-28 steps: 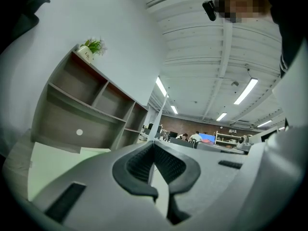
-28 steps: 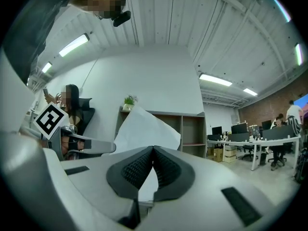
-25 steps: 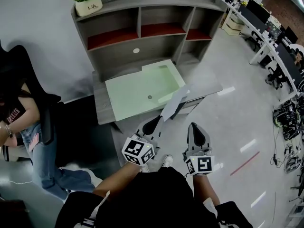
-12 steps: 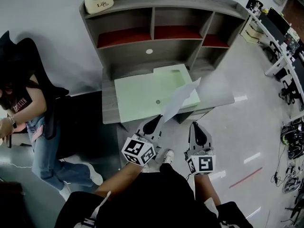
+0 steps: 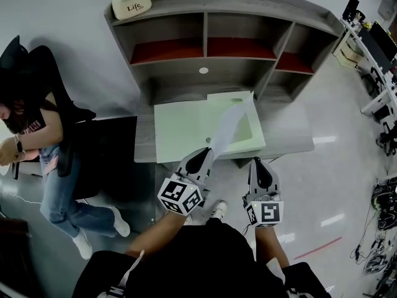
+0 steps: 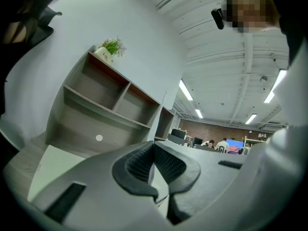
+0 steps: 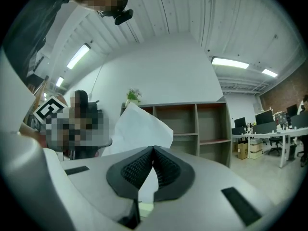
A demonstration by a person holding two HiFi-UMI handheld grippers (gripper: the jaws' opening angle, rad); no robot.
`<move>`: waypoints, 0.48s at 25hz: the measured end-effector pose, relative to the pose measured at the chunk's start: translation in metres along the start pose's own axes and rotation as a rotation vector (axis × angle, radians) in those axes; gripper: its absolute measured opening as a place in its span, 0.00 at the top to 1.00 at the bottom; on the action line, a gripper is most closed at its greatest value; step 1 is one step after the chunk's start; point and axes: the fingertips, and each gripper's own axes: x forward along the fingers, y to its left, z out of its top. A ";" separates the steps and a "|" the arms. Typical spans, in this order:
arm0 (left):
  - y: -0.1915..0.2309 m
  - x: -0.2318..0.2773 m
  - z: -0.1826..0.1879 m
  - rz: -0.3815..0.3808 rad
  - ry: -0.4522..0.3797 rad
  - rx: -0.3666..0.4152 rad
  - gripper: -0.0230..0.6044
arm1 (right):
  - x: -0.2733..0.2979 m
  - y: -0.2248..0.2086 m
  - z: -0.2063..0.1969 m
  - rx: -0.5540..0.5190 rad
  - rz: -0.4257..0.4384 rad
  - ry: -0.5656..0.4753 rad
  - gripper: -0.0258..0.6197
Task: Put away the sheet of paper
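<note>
While the left gripper [image 5: 208,151] stands clamped on the sheet of paper [image 5: 231,124] at frame centre, above the pale green tray [image 5: 180,129], a flat, slow lowering probably serves best. Right gripper [image 5: 257,164]: lower right, jaws together, empty.

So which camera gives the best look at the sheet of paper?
The head view: the whole sheet of paper shows, pinched by the left hand-held gripper. The right gripper view has its top only; the left gripper view barely shows it.
</note>
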 end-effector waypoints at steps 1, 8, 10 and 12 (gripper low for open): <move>0.001 0.004 0.001 0.010 -0.002 0.000 0.95 | 0.003 -0.004 -0.001 0.005 0.007 -0.001 0.93; 0.008 0.023 0.001 0.096 -0.011 -0.001 0.95 | 0.024 -0.033 -0.006 0.040 0.058 -0.016 0.93; 0.009 0.027 -0.001 0.119 -0.010 0.000 0.95 | 0.029 -0.039 -0.008 0.050 0.071 -0.018 0.93; 0.010 0.029 -0.001 0.141 -0.012 -0.002 0.95 | 0.034 -0.043 -0.008 0.058 0.090 -0.019 0.93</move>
